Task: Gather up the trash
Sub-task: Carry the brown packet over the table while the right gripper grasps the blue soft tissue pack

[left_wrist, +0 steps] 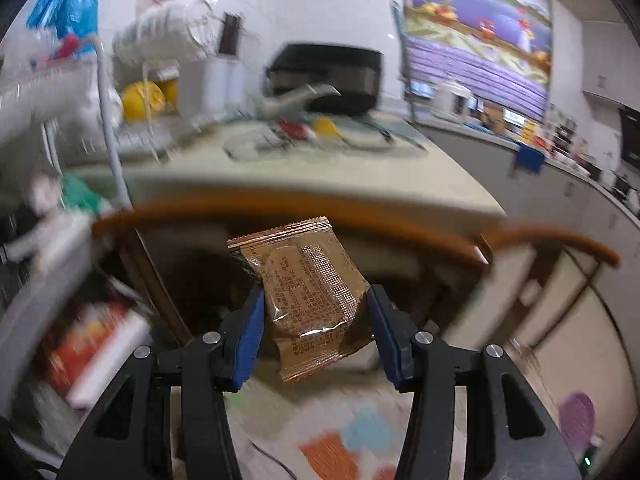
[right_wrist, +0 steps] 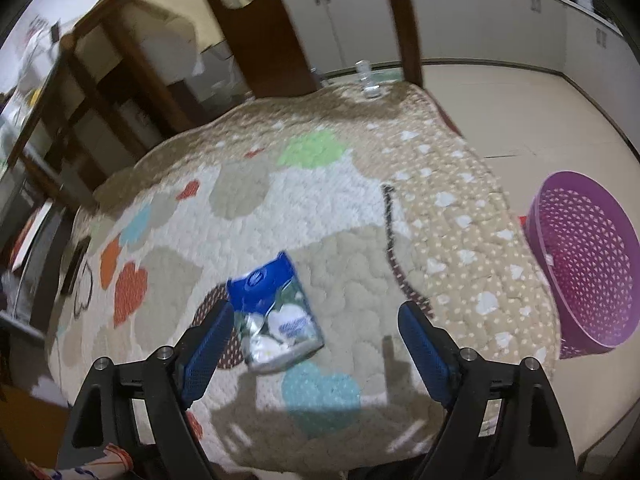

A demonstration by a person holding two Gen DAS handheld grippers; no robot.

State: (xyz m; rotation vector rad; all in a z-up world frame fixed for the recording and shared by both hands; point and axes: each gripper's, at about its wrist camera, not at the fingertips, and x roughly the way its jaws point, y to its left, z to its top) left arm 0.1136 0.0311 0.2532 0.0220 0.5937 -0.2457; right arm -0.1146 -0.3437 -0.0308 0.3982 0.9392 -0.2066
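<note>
- Left gripper (left_wrist: 316, 312) pinches brown wrapper (left_wrist: 306, 300) at its edges, apparently; blur hides contact, it may slip out.
- Right gripper (right_wrist: 316, 336) gapes over blue packet (right_wrist: 276, 312), off-centre; closing could miss.

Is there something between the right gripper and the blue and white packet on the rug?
Nothing visible. The right gripper stands open above the blue and white packet, which lies flat on the rug, nearer its left finger. The purple basket stands apart, beyond the rug's edge.
</note>
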